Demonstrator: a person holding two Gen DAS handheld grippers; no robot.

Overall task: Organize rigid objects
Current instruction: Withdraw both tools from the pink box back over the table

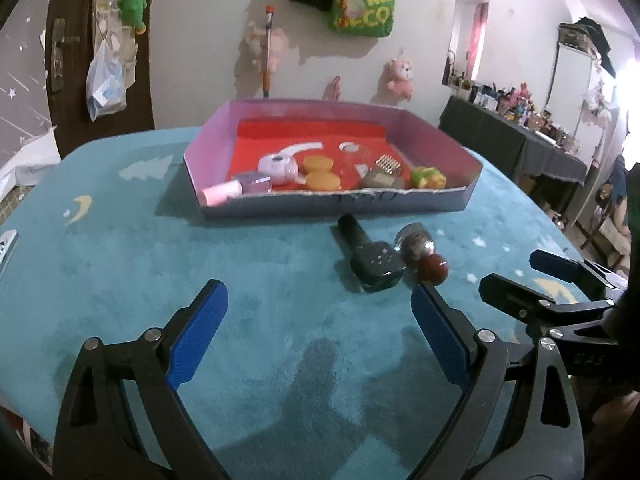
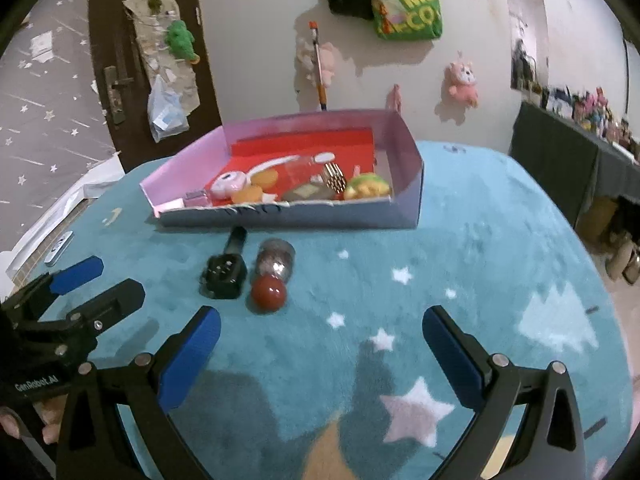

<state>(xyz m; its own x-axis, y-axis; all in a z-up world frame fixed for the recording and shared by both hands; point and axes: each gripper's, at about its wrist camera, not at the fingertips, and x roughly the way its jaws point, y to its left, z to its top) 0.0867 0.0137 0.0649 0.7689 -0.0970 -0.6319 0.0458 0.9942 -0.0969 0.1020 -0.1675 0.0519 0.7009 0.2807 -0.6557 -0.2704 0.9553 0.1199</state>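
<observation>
Teal star-patterned cloth (image 2: 460,248) under both wide-spread, empty tongs, left (image 1: 320,320) and right (image 2: 320,344); toy-hung wall (image 1: 224,20) behind.

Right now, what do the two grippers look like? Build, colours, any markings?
Left gripper and right gripper match: black angular linkage arms with silver pivot pins, ribbed blue pads on the fingers. White "GenRobot.AI" lettering shows on the left gripper's body in the right wrist view. No cables visible.

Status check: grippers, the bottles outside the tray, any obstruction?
Left gripper and right gripper open, empty. Black bottle, red-capped bottle lying before the tray. Nothing in the way.
</observation>
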